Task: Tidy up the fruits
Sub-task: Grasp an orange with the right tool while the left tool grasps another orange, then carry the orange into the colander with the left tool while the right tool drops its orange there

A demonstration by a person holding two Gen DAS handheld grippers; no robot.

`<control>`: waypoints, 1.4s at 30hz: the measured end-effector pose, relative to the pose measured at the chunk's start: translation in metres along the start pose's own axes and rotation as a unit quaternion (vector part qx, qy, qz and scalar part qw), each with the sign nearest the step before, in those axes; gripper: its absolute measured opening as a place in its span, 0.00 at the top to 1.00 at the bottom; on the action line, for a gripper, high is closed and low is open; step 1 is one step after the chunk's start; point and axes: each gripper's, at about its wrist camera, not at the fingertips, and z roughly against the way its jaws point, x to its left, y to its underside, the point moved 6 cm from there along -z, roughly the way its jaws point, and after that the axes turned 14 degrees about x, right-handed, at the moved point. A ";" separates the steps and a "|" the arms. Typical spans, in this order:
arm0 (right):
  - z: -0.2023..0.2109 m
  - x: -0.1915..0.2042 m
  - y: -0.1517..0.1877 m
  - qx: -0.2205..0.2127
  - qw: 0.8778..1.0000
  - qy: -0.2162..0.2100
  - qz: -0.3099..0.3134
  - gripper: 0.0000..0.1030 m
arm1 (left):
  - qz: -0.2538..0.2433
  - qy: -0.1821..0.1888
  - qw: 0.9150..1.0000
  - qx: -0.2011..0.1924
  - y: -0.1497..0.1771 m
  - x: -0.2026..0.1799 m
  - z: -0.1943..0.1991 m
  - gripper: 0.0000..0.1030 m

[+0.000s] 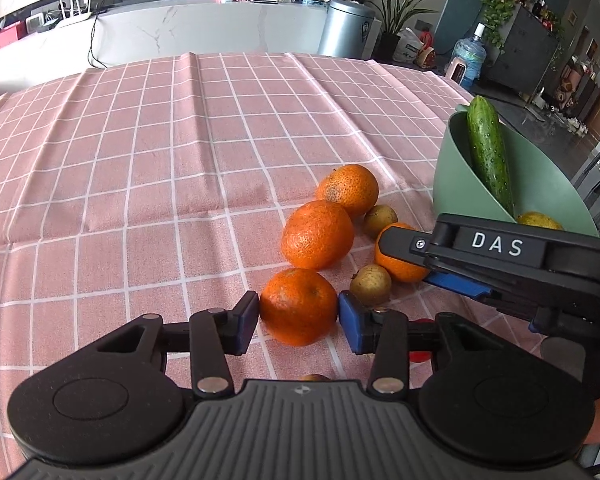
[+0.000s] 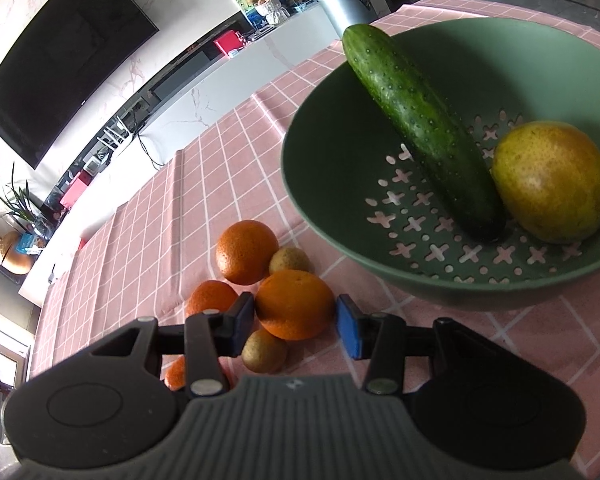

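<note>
worktop [image 1: 140,160]: covered with a pink checked cloth, carries all the fruit and the bowl.
bowl [image 2: 328,112]: green, holes in the bottom, stands at the right edge of the fruit pile.
cucumber [image 2: 424,128]: inside the bowl, leaning up against its rim, lower end on the bowl floor.
yellow fruit [image 2: 552,180]: in the bowl, touching the cucumber's lower end.
oranges: four in a loose cluster on the cloth beside the bowl; far orange [image 1: 348,190] and middle orange [image 1: 318,234] touch each other.
left claw [image 1: 298,316]: spread around the near orange [image 1: 298,306], blue pads touching or just off each side; grip not clear from this angle, fruit rests on the cloth.
right claw [image 2: 295,320]: parted, either side of another orange [image 2: 294,304], gap visible at the right pad; in the left view it reaches in from the right, over that orange [image 1: 396,260].
small brown fruits: one [image 1: 370,284] just beside the near orange, one [image 1: 380,220] behind it, between the oranges.
</note>
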 end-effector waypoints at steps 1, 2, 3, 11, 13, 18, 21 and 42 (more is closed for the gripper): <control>0.000 0.000 0.000 0.001 1.000 -0.001 -0.001 0.59 | -0.001 -0.001 1.000 0.000 0.000 -0.001 0.000 0.53; 0.000 -0.001 0.000 0.001 1.000 -0.002 -0.001 0.59 | -0.001 -0.001 1.000 -0.001 0.000 -0.001 0.000 0.53; 0.000 -0.001 -0.001 0.002 1.000 -0.002 0.001 0.60 | 0.000 0.000 1.000 -0.002 0.000 -0.001 0.000 0.53; 0.019 0.014 0.001 -0.012 0.999 -0.008 0.044 0.61 | 0.006 -0.009 1.000 -0.023 -0.001 -0.003 0.014 0.54; 0.031 0.017 0.003 -0.018 0.998 -0.014 0.058 0.61 | 0.010 -0.008 0.999 -0.030 -0.002 -0.003 0.020 0.54; 0.067 0.021 0.006 -0.038 0.993 -0.017 0.110 0.61 | 0.016 0.013 0.999 -0.047 -0.002 -0.012 0.039 0.54; 0.090 0.018 0.009 -0.047 0.989 -0.016 0.139 0.61 | 0.007 0.027 0.998 -0.054 -0.005 -0.027 0.051 0.54; 0.127 -0.061 -0.064 -0.035 0.958 0.107 0.262 0.61 | -0.095 0.035 0.995 -0.008 -0.066 -0.156 0.039 0.54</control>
